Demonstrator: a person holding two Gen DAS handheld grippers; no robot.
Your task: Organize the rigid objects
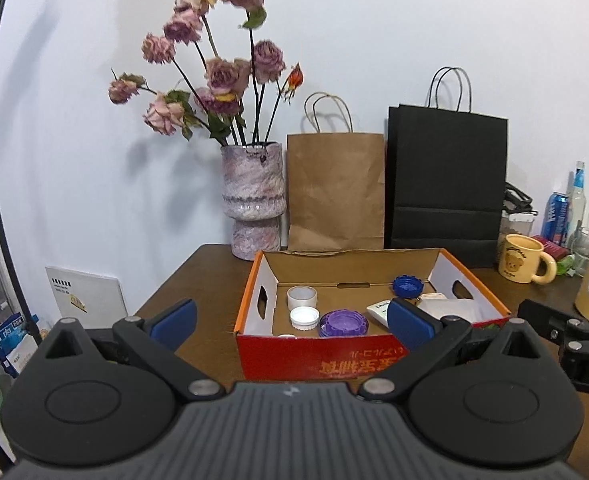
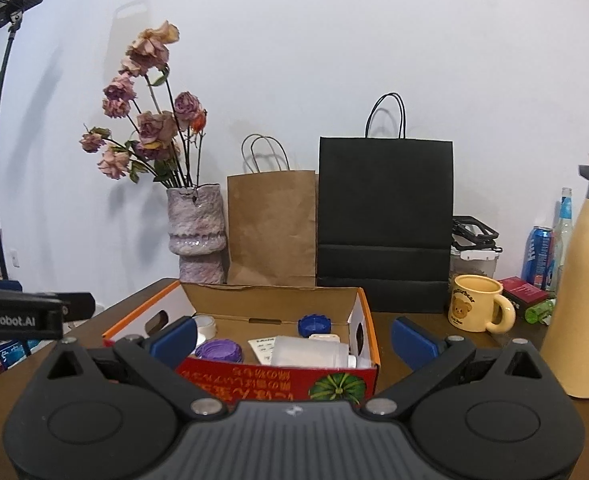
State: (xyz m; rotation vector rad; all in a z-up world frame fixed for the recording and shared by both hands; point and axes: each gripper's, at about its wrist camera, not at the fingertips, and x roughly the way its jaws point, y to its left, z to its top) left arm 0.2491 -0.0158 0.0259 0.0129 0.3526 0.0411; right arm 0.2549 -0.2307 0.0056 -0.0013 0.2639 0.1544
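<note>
An open red and orange cardboard box (image 1: 318, 360) stands on the brown table, also in the right wrist view (image 2: 278, 376). It holds a purple lid (image 1: 343, 322), a blue cap (image 1: 407, 286), a white cap (image 1: 304, 317), a white tape roll (image 1: 301, 297) and a clear plastic bottle (image 2: 310, 352). My left gripper (image 1: 292, 322) is open and empty just in front of the box. My right gripper (image 2: 293, 338) is open and empty, in front of the box's right half.
A vase of dried roses (image 1: 253, 204), a brown paper bag (image 1: 335, 192) and a black paper bag (image 1: 448, 184) stand behind the box. A yellow bear mug (image 2: 479, 307), a tall cream flask (image 2: 582, 280), a blue can (image 2: 538, 258) and bottles stand to the right.
</note>
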